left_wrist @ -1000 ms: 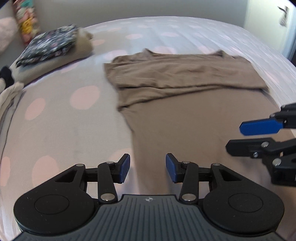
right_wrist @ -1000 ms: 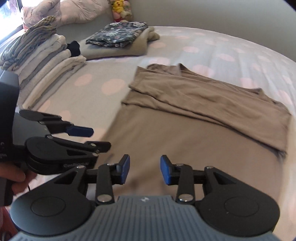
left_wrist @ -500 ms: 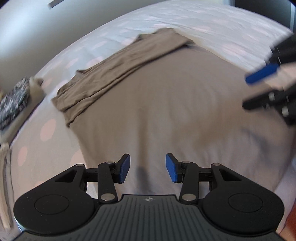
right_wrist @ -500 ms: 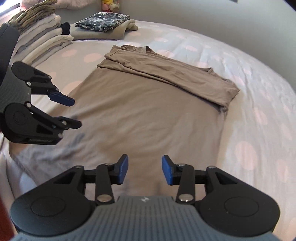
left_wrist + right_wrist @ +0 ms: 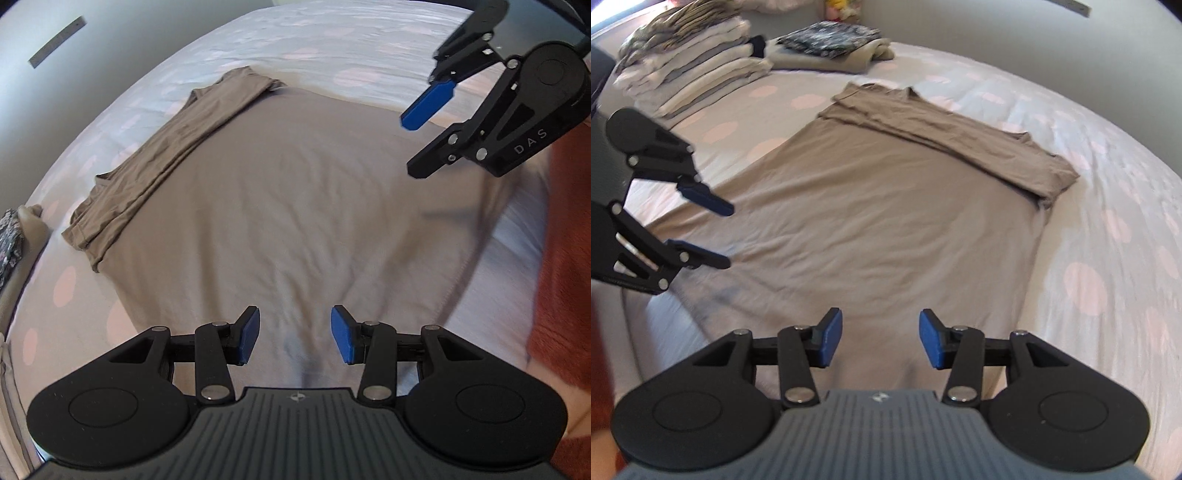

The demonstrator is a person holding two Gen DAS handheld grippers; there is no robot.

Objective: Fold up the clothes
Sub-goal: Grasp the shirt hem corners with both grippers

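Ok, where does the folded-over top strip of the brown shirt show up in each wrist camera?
Left wrist view: the folded strip runs diagonally through the upper left, on the polka-dot bedsheet.
Right wrist view: the folded strip runs diagonally across the upper middle.
Shared landmark: the floral folded garment, top centre here, at the far left edge there.

Both wrist views — same shirt [image 5: 295, 206]

"DAS" on right tool [image 5: 424, 146]

Both hover apart, jaws spread wide: left black gripper with blue pads [image 5: 294, 335], right black blue-padded gripper [image 5: 880, 339].
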